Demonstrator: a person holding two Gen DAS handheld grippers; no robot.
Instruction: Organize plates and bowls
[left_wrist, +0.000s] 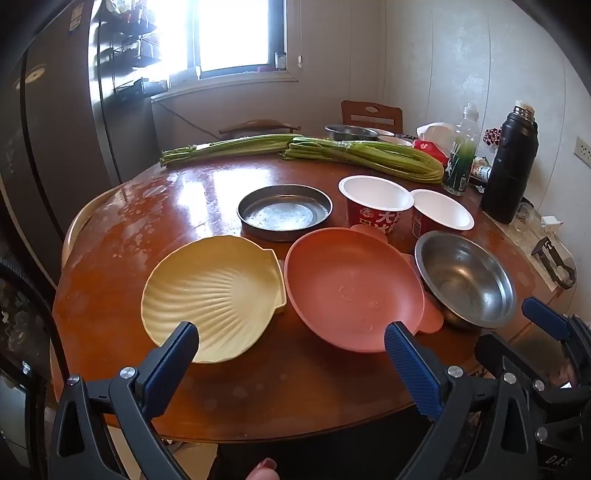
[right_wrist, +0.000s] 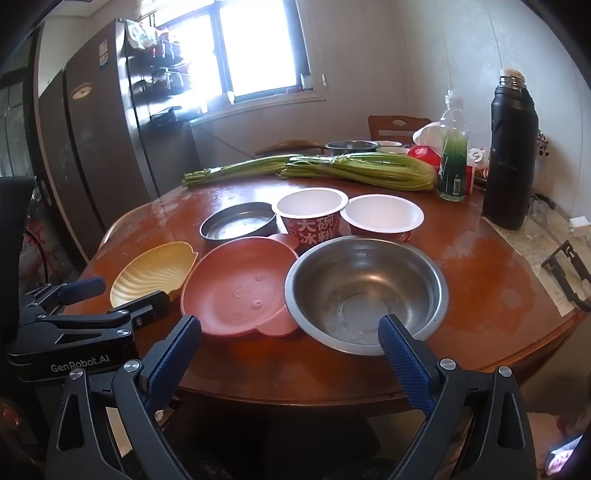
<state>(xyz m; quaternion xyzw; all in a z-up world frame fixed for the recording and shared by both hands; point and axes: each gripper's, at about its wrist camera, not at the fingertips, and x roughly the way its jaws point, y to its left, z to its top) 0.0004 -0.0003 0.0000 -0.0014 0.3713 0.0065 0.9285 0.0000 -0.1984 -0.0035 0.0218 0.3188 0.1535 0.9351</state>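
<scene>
Both tools hang over the near edge of the round wooden table (left_wrist: 122, 236), and the left gripper (left_wrist: 291, 341) and the right gripper (right_wrist: 290, 334) are spread wide with nothing in them. In the left view, the yellow shell plate (left_wrist: 212, 295) sits low and left of the middle, the pink plate (left_wrist: 351, 288) touches it, and the steel bowl (right_wrist: 365, 291) is at the right. I think a good start is to slide one finger under the shell plate's near rim, pinch softly, and lift it flat onto the pink plate.

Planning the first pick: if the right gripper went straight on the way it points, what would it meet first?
Probably the near rim of the steel bowl; the right gripper hangs open just short of it, though depth is unclear.
</scene>
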